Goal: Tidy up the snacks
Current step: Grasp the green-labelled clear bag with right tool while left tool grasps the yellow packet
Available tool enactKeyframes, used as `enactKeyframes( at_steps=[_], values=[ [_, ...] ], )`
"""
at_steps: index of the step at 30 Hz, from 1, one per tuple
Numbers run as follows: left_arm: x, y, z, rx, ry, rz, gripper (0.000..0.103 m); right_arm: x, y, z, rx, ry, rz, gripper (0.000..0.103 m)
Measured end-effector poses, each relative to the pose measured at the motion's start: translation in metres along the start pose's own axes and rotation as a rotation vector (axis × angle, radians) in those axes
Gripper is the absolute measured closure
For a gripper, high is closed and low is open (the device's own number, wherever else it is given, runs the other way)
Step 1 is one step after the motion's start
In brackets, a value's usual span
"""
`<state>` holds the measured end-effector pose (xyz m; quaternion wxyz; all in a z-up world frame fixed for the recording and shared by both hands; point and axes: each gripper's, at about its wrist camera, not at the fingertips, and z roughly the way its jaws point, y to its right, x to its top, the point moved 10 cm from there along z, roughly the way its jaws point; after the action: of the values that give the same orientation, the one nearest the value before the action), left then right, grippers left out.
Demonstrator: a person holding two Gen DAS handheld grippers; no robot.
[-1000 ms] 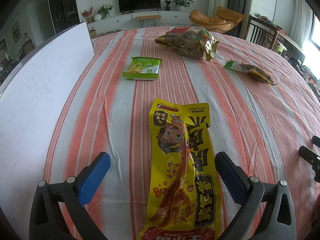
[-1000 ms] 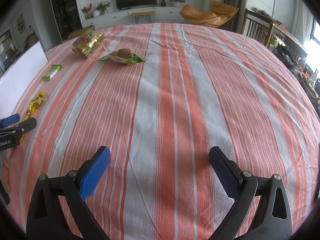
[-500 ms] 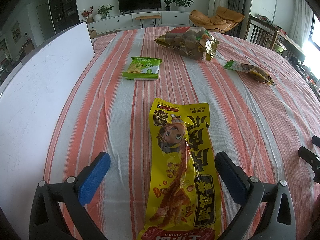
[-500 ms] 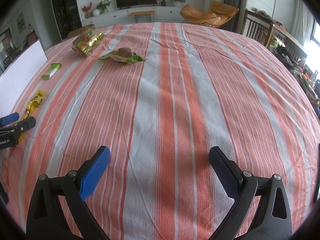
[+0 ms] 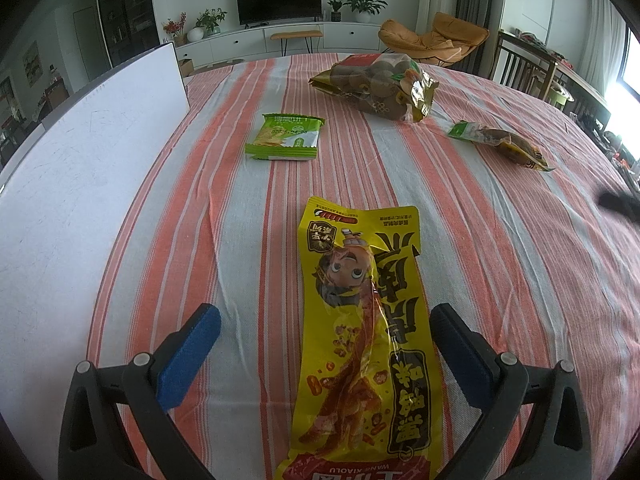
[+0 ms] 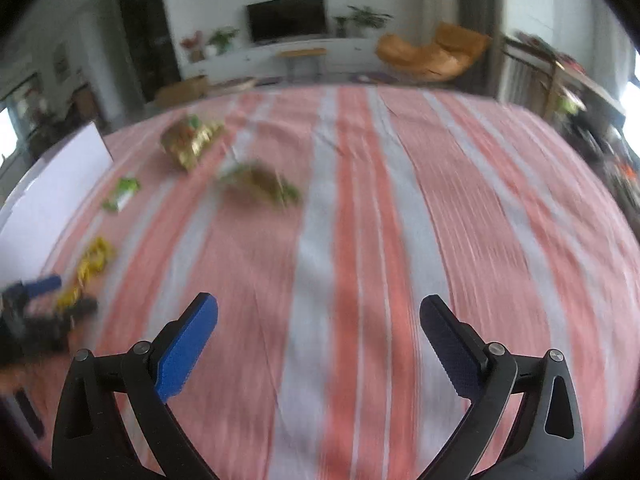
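Right tool [image 6: 318, 320] now lifted and swinging left, view blurred, fingers apart, empty; left tool [image 5: 324, 328] unmoved, apart astride yellow pack [image 5: 360, 340] on surface [image 5: 500, 260]; probably first pickup starting.

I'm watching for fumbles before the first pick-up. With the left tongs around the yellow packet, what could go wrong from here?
1. The long yellow foil snack packet lies flat on the striped orange and white tablecloth between the open left tongs; closing could pinch cloth or slip off the foil.
2. The right-wrist view is motion-blurred, so the open right tongs, apparently moving fast, might overshoot the blurred green and brown snack packet.
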<state>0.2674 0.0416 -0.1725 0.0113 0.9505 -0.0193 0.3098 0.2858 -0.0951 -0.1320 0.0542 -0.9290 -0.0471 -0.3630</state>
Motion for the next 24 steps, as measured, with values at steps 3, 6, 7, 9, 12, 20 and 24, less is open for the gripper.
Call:
enactKeyframes(
  at_steps=[3, 6, 7, 9, 12, 20, 24],
  values=[
    [0.000, 0.000, 0.000, 0.000, 0.000, 0.000, 0.000, 0.041, -0.005, 0.032, 0.015, -0.062, -0.083, 0.001],
    [0.000, 0.000, 0.000, 0.000, 0.000, 0.000, 0.000, 0.058, -0.004, 0.065, 0.067, -0.133, -0.054, 0.001],
    [0.000, 0.000, 0.000, 0.000, 0.000, 0.000, 0.000, 0.059, -0.006, 0.075, 0.084, -0.166, -0.047, 0.001],
    [0.000, 0.000, 0.000, -0.001, 0.000, 0.000, 0.000, 0.058, -0.012, 0.094, 0.106, -0.230, -0.047, 0.002],
    [0.000, 0.000, 0.000, 0.000, 0.000, 0.000, 0.000, 0.060, -0.019, 0.100, 0.115, -0.241, -0.066, 0.003],
    [0.000, 0.000, 0.000, -0.001, 0.000, 0.000, 0.000, 0.037, -0.013, 0.089, 0.083, -0.288, -0.135, 0.035],
    [0.000, 0.000, 0.000, -0.001, 0.000, 0.000, 0.000, 0.004, -0.005, 0.055, 0.125, -0.301, -0.084, 0.034]
  ],
)
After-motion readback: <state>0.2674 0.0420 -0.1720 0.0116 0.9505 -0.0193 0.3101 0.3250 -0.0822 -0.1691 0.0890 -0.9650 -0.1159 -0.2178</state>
